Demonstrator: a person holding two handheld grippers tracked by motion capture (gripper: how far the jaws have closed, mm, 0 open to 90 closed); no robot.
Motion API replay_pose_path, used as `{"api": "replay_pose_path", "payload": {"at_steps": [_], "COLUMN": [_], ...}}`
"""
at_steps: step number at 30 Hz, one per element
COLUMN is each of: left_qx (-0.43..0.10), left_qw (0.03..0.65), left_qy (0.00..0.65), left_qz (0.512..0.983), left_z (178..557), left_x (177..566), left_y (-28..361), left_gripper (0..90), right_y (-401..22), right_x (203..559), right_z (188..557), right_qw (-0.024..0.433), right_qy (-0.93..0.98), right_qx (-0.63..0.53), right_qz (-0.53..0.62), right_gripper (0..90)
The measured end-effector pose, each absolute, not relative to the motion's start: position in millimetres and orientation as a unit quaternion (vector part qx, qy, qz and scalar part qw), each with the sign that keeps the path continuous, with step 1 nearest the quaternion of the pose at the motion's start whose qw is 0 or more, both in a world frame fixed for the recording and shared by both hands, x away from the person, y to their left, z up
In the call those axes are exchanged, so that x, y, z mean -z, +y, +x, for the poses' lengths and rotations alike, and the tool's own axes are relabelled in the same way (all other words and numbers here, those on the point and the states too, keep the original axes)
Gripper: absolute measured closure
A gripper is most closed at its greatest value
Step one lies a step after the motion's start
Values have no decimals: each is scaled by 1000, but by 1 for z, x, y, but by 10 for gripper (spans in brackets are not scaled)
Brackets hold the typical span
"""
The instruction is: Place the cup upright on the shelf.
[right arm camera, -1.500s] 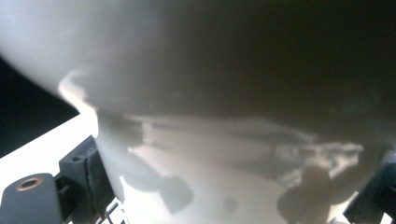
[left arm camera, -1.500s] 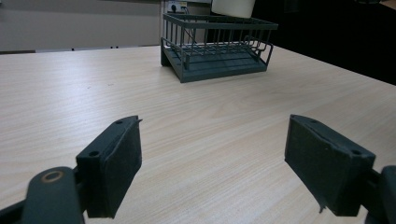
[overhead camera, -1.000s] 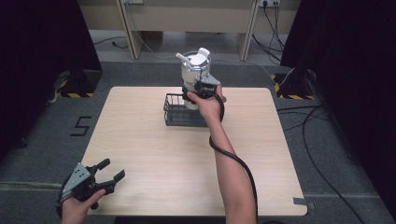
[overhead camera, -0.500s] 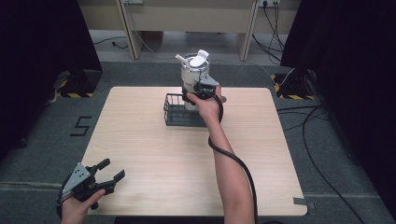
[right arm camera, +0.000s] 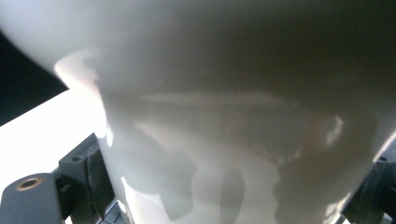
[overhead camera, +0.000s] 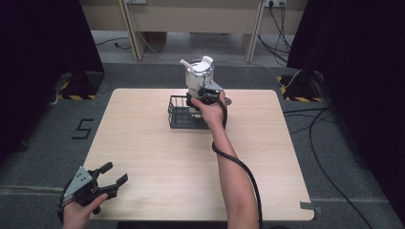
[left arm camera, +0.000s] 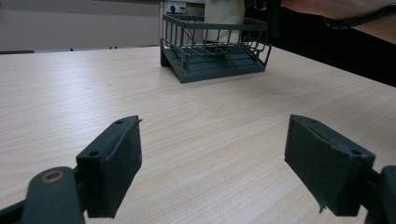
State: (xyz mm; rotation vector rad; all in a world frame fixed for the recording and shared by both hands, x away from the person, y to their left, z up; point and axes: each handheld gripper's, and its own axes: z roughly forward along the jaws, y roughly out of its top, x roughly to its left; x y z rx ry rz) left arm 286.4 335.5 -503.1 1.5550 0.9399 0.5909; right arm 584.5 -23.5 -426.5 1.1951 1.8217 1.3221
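Observation:
A white jar (overhead camera: 198,78) with white utensils (overhead camera: 203,64) sticking out of its top stands upright at the far middle of the table, by the far right corner of a dark wire basket (overhead camera: 184,114). My right gripper (overhead camera: 203,95) is shut on the jar's lower body. In the right gripper view the glossy jar (right arm camera: 233,116) sits between both jaws. My left gripper (overhead camera: 112,174) rests open near the front left corner. In the left gripper view the left gripper (left arm camera: 212,158) holds nothing, and the basket (left arm camera: 215,51) looks empty, with the jar (left arm camera: 224,14) just behind it.
The light wooden table (overhead camera: 157,157) is bare between the basket and the left gripper. A black cable (overhead camera: 239,167) trails along the right forearm. Dark curtains stand on both sides, and a cabinet with floor cables lies beyond the far edge.
The right hand with the jar has shifted very slightly. The left gripper has stayed in place.

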Motion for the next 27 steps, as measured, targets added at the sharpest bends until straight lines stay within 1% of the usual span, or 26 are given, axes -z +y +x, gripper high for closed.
{"api": "replay_pose_path", "payload": {"at_steps": [7,27], "left_qx": [-252,-252], "left_qw": [579,579], "left_qy": [402,399], "left_qz": [663,665], "left_z": [286,286], "left_x": [503,503], "left_y": [336,334], "left_gripper": [181,181], "right_y": [-21,-21], "right_x": [435,438], "right_z": [585,584], "right_qw": [292,298], "right_qy": [687,680], "right_qx": [-490,-493], "right_qz": [450,454], "right_gripper": [114,111]}}
